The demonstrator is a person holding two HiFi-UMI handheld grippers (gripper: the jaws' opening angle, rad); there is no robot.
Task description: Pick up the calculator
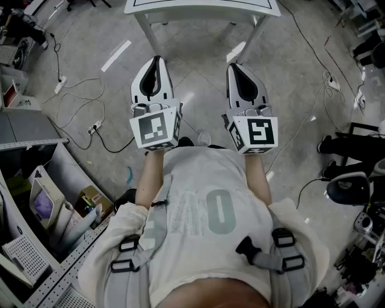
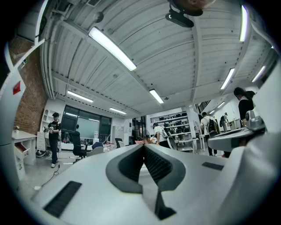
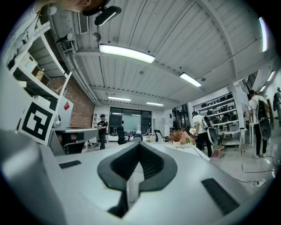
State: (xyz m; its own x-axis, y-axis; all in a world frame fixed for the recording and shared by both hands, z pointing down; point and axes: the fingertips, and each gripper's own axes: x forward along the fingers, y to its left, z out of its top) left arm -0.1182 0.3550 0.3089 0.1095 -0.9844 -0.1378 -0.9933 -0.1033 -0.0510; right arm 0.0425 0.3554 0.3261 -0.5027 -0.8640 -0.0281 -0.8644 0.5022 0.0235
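No calculator shows in any view. In the head view my left gripper point(image 1: 157, 59) and right gripper point(image 1: 233, 65) are held side by side in front of the person's chest, over the bare floor. Both point forward and roughly level. The left gripper view looks along the left gripper point(image 2: 143, 146) into an open office; its jaws meet at the tips with nothing between them. In the right gripper view the right gripper point(image 3: 139, 143) is also shut and empty.
A white table point(image 1: 198, 7) stands just ahead at the top edge. Cables and a power strip point(image 1: 95, 126) lie on the floor at left. Shelving with boxes point(image 1: 45, 204) is at lower left, and a seated person's shoes point(image 1: 326, 144) are at right. Several people point(image 3: 102, 131) stand far off.
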